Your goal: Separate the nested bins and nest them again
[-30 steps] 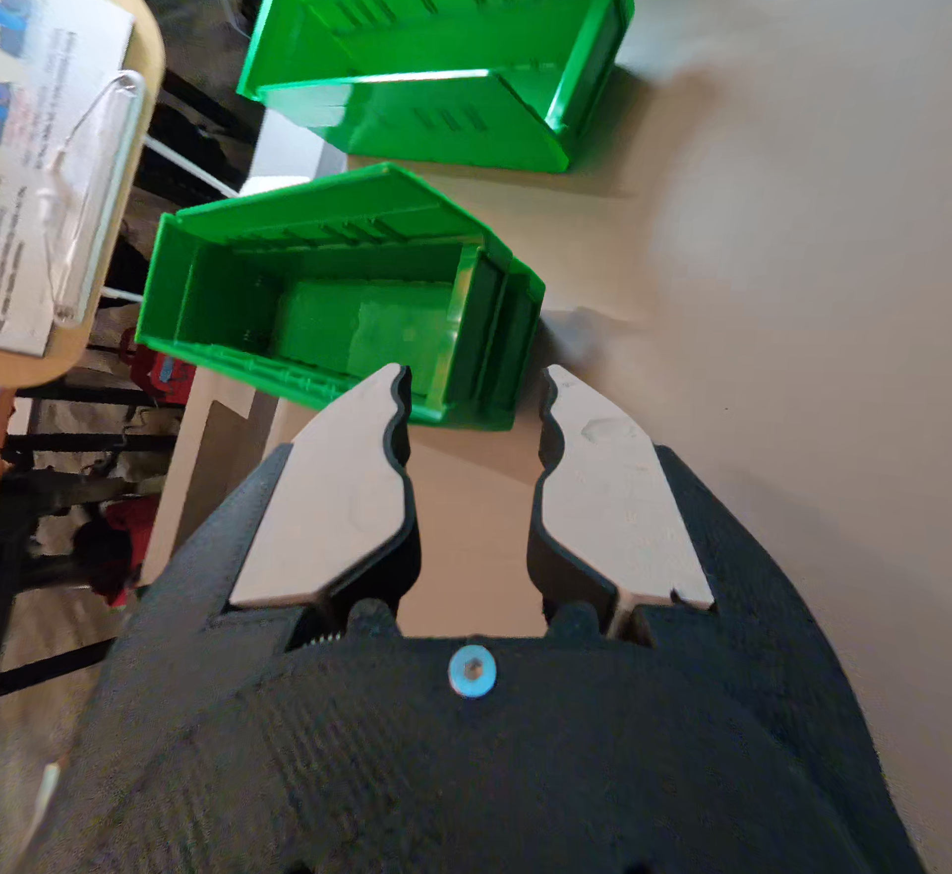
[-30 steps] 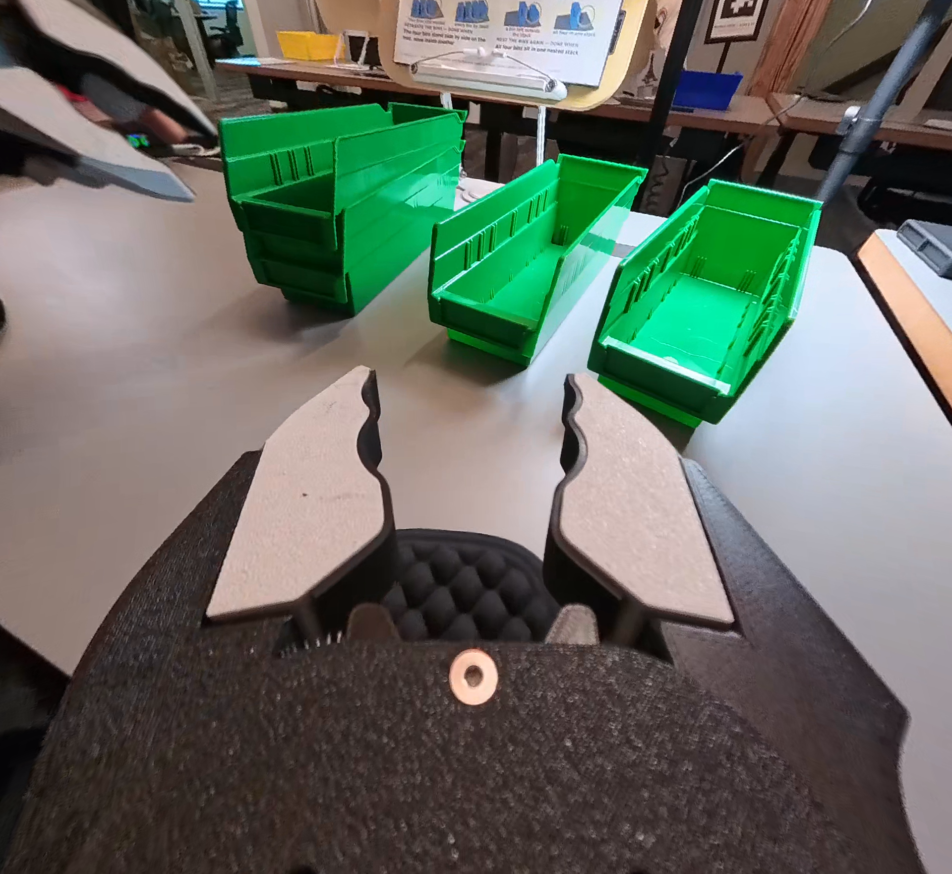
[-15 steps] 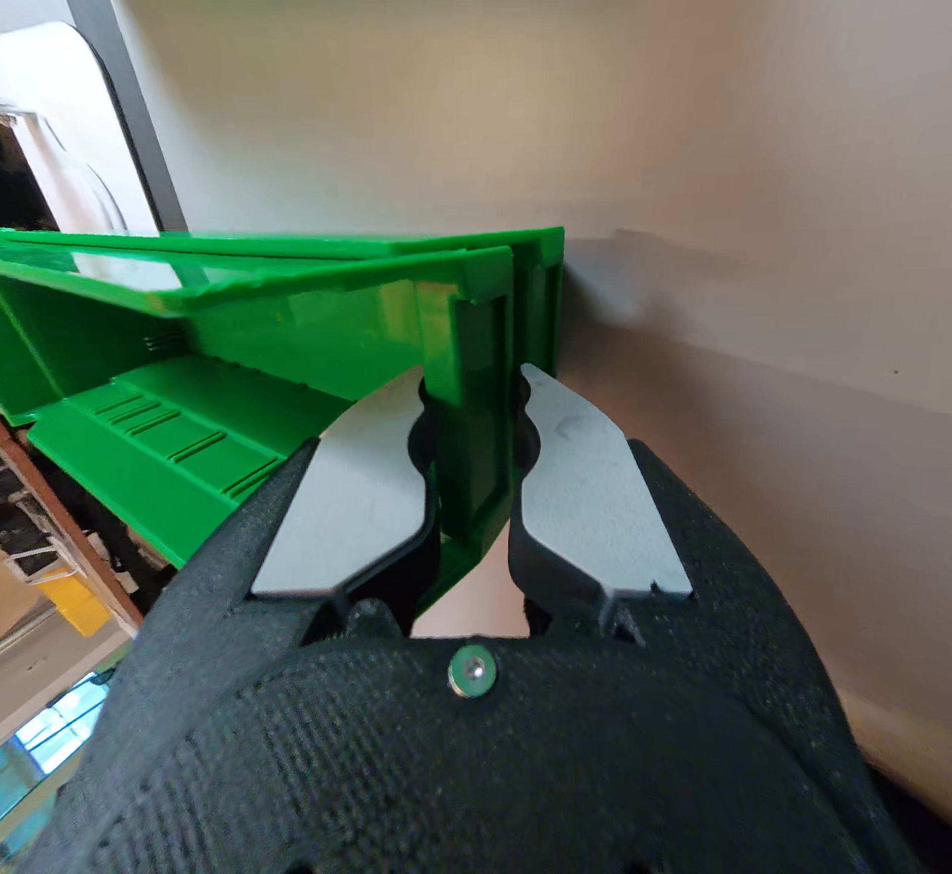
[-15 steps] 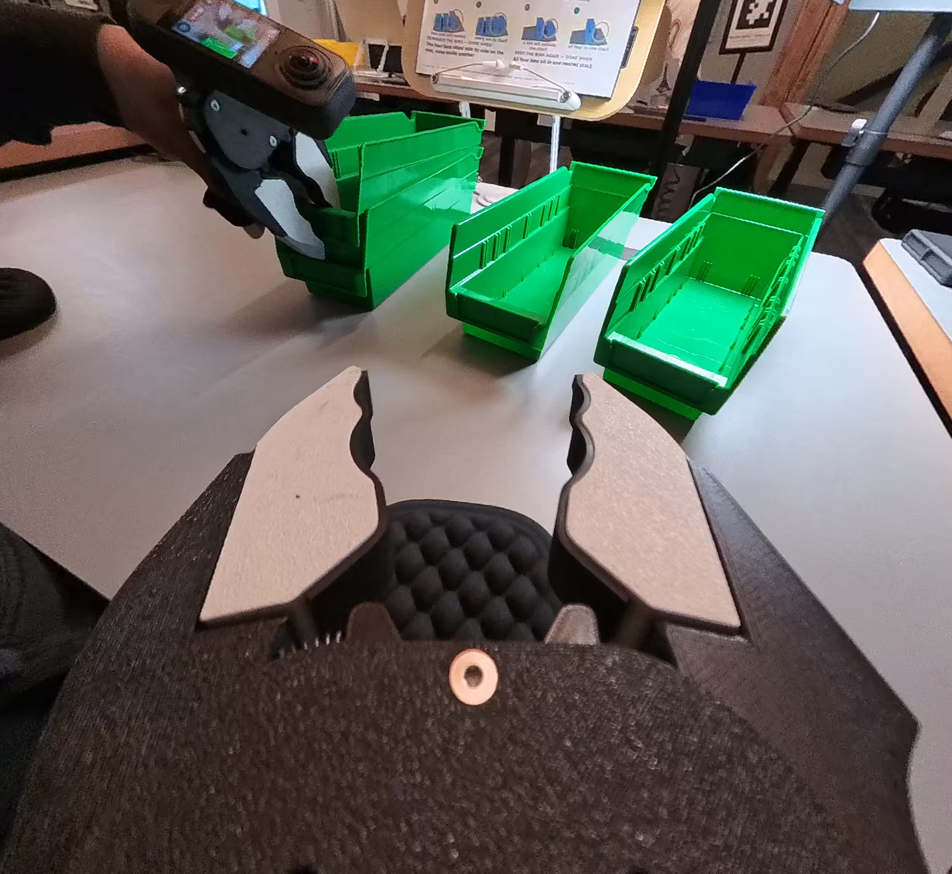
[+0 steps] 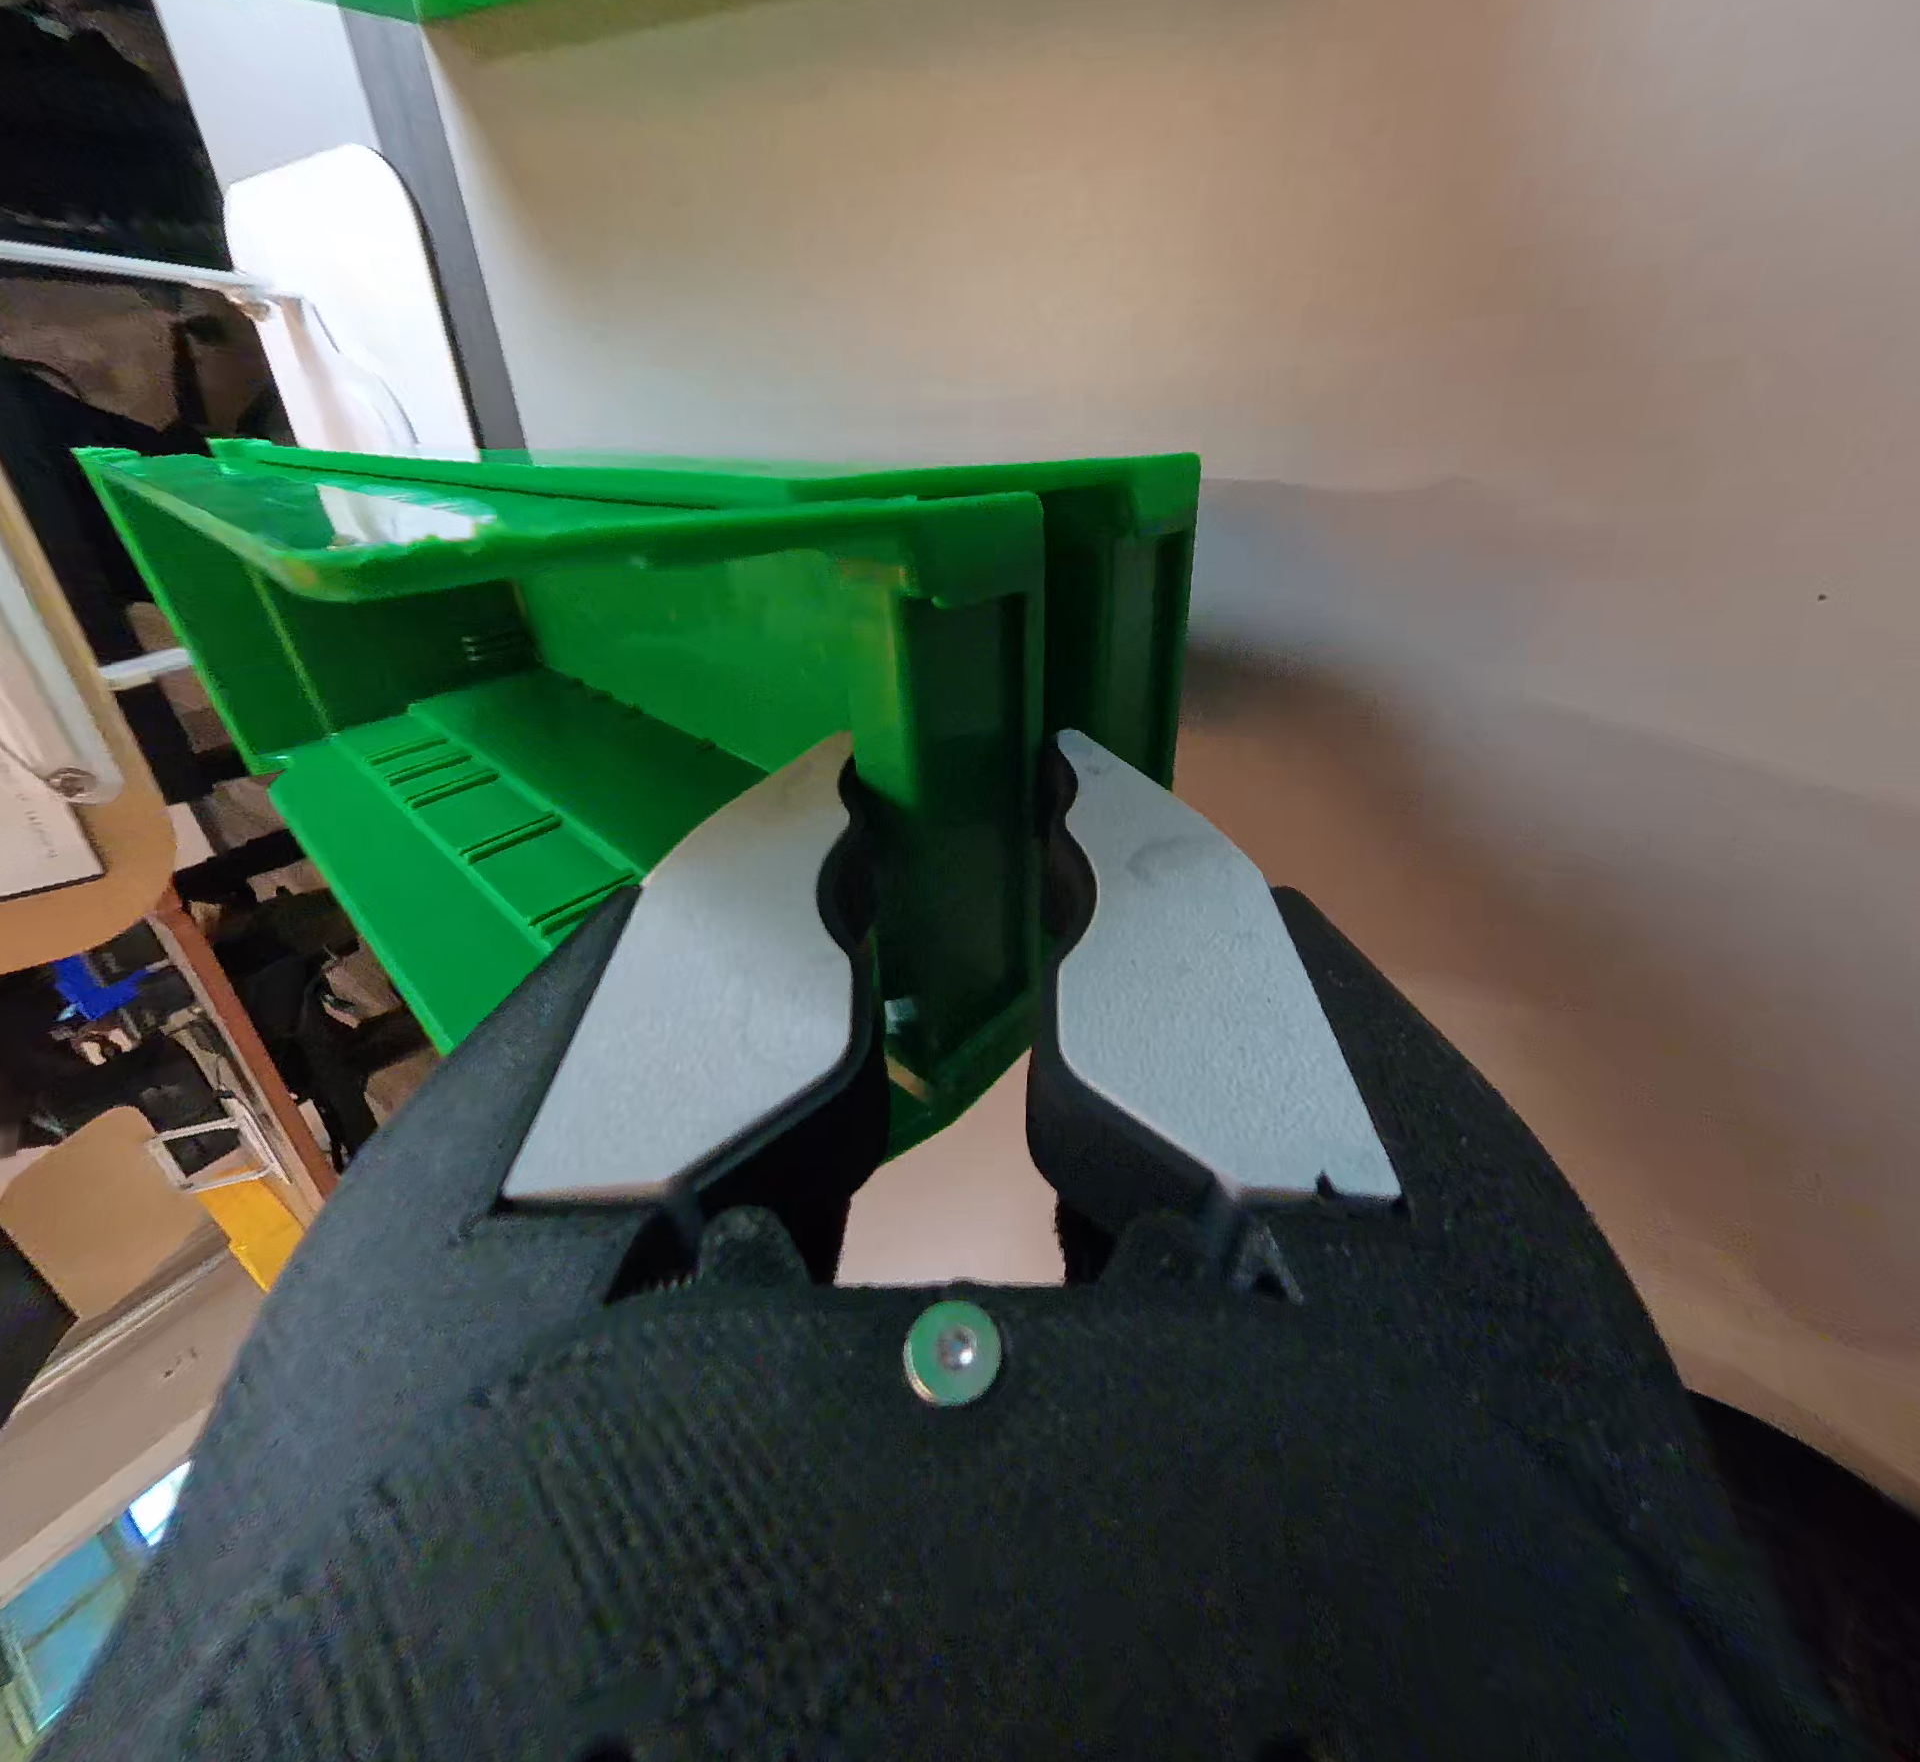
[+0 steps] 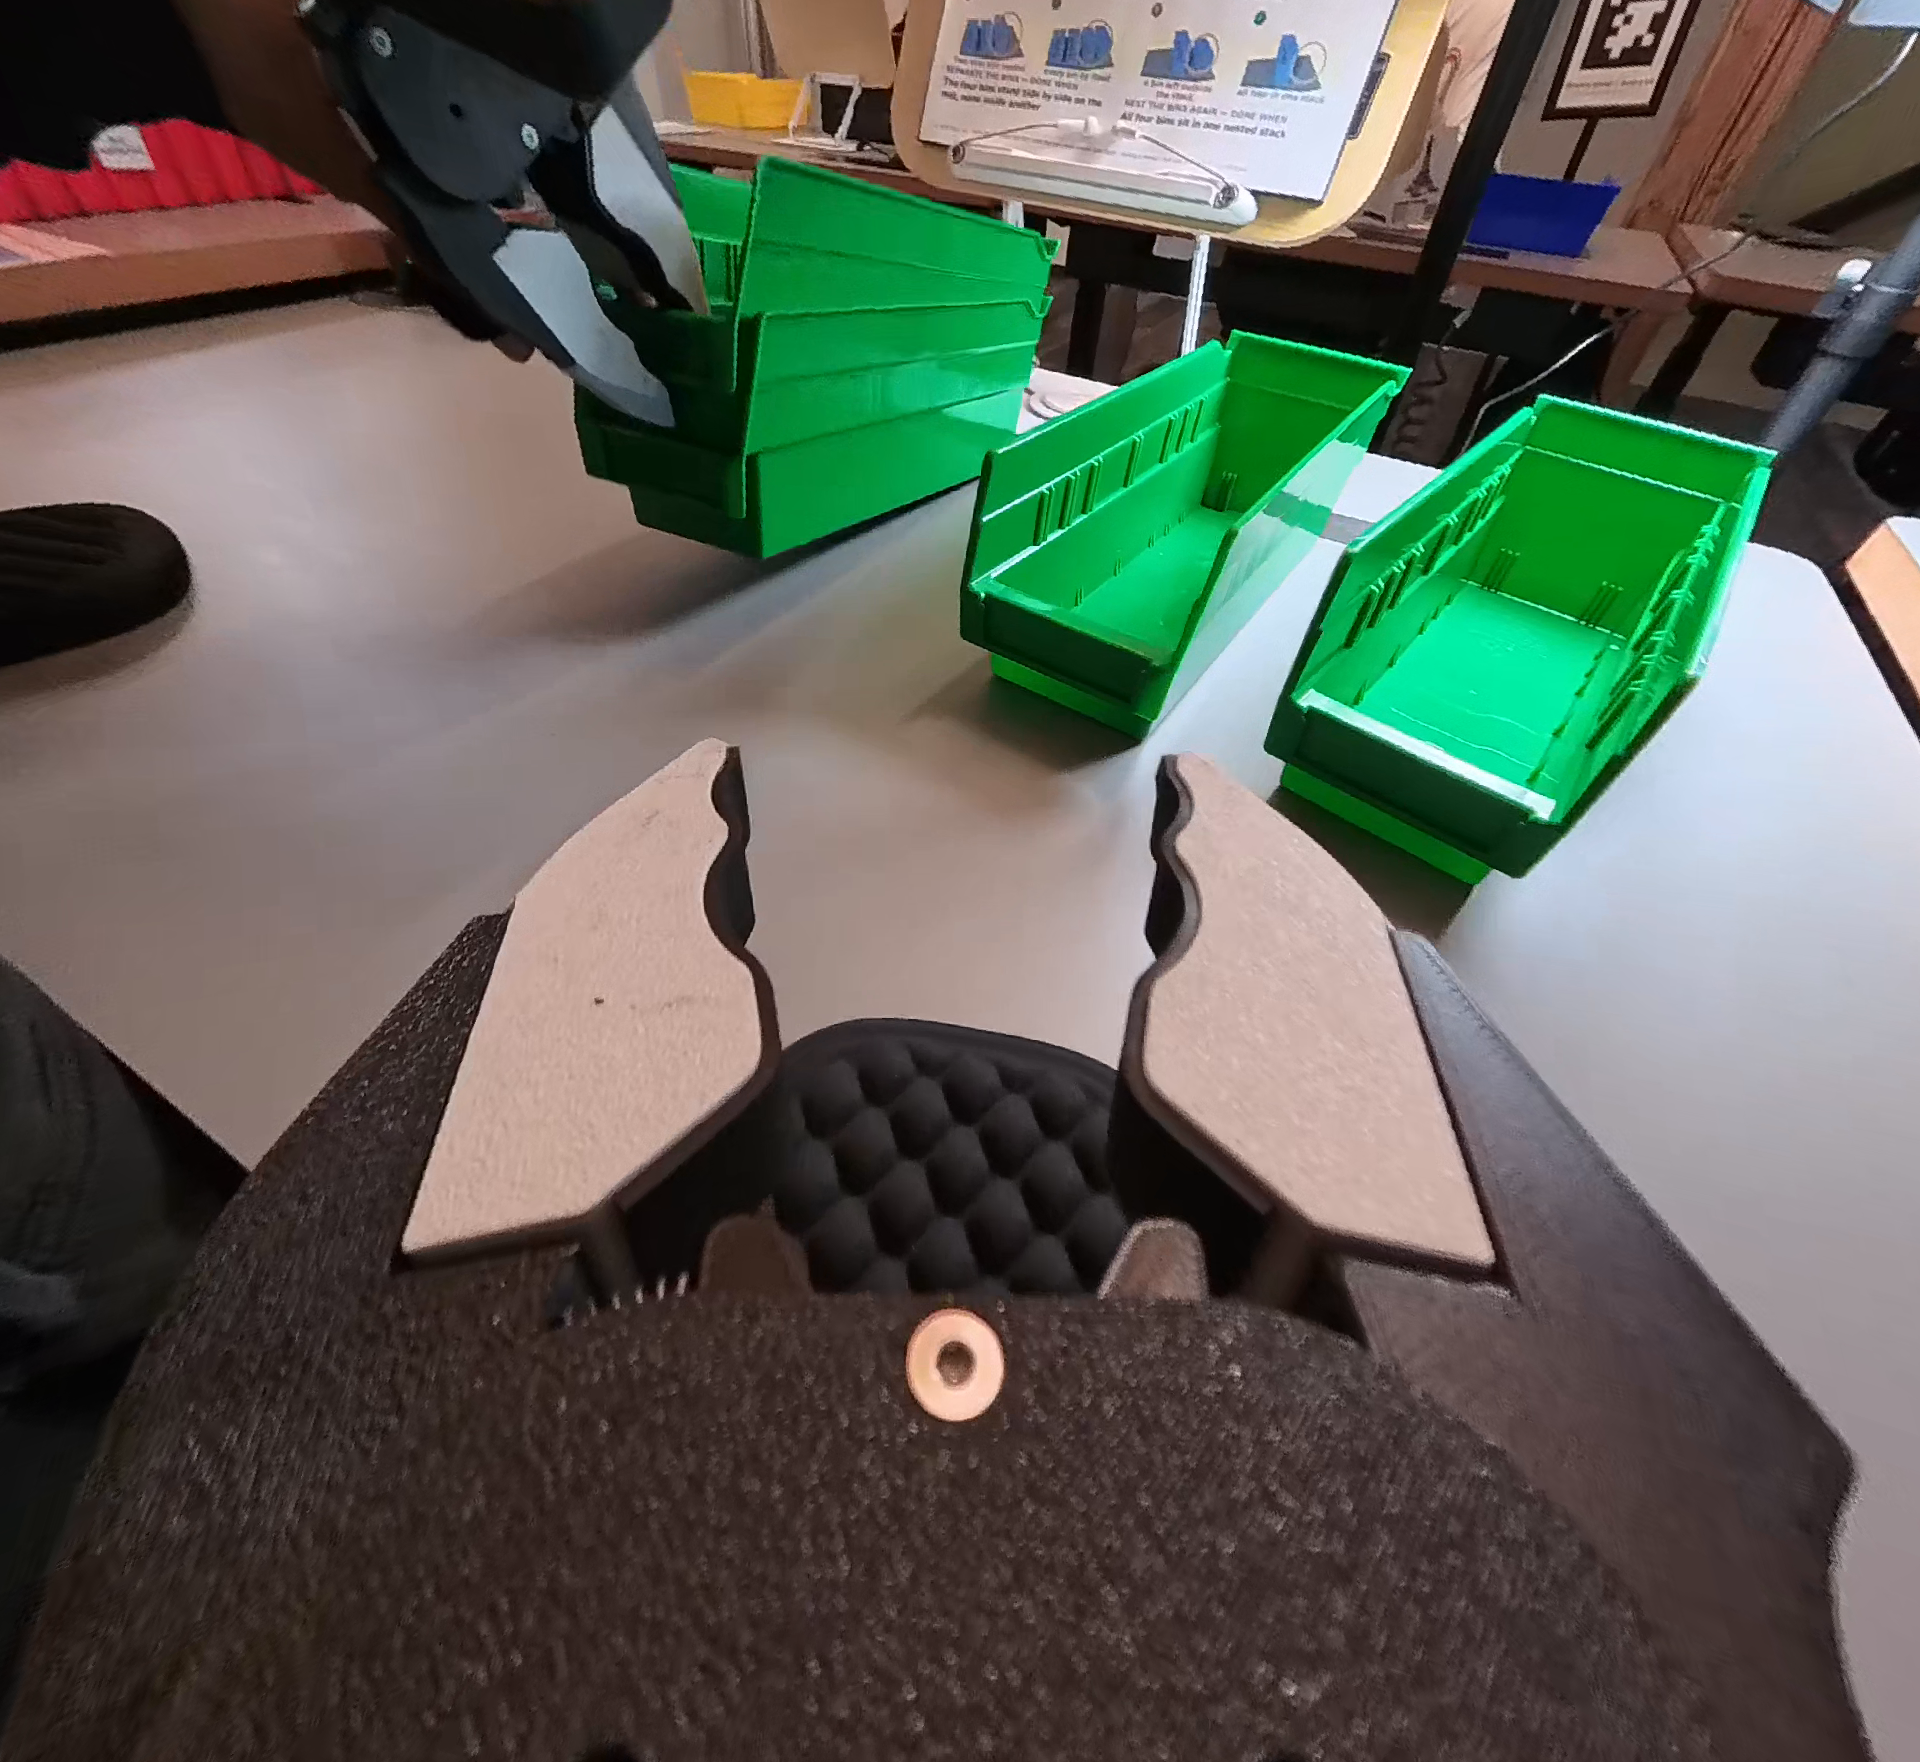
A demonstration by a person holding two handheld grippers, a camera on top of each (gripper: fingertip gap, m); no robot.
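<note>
Nested bins, two green ones stacked, sit at far left of the grey table; my left gripper pinches the front lip of the upper bin, which is tilted up out of the lower bin. Stack's near end looks raised off the table in right wrist view. Two single bins stand to its right: middle bin & right bin, apart. My right gripper hangs over bare table, fingers spread, holding nothing.
</note>
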